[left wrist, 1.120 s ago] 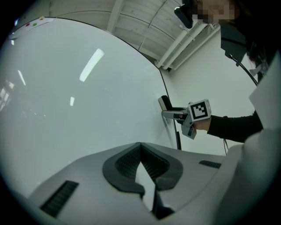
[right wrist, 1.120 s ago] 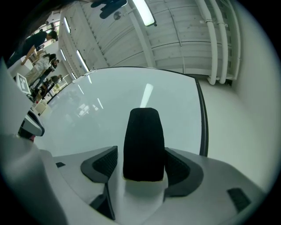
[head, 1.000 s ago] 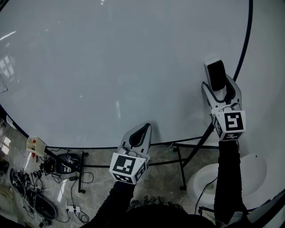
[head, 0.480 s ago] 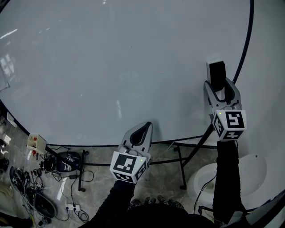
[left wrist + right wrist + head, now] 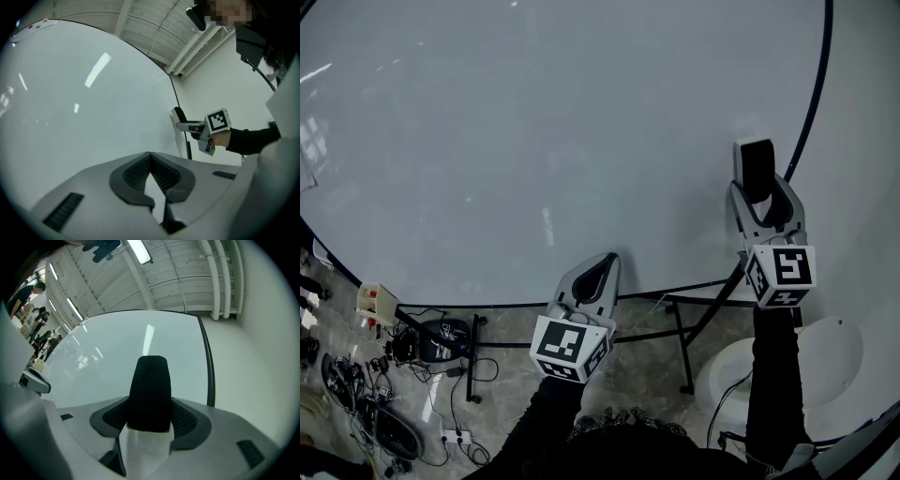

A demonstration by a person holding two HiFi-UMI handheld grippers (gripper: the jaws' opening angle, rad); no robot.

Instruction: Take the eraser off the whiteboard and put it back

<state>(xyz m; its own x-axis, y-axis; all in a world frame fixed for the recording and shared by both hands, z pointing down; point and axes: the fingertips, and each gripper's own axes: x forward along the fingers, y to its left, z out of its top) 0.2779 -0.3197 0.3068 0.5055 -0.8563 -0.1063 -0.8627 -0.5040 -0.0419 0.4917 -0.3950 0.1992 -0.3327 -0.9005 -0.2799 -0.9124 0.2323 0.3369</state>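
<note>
A black eraser (image 5: 757, 167) with a white back rests against the whiteboard (image 5: 534, 141) near its right edge. My right gripper (image 5: 761, 189) is shut on its lower end, one jaw on each side. The right gripper view shows the eraser (image 5: 150, 387) standing upright between the pads (image 5: 186, 414), with the right gripper (image 5: 151, 409) pointing at the board. My left gripper (image 5: 598, 269) hangs lower, by the board's bottom edge, shut and holding nothing. In the left gripper view the left gripper (image 5: 150, 157) has its tips together, and the eraser (image 5: 178, 115) appears far off at the right.
The board's black frame (image 5: 814, 84) runs along the right edge, and its stand legs (image 5: 675, 337) cross below. Cables and gear (image 5: 394, 375) litter the floor at lower left. A white round object (image 5: 825, 366) sits at lower right. People (image 5: 40, 312) stand far away.
The right gripper's jaws have come in from wide apart onto the eraser's sides. The gripper rolled a little, and the eraser now stands straighter. The left gripper stayed put.
</note>
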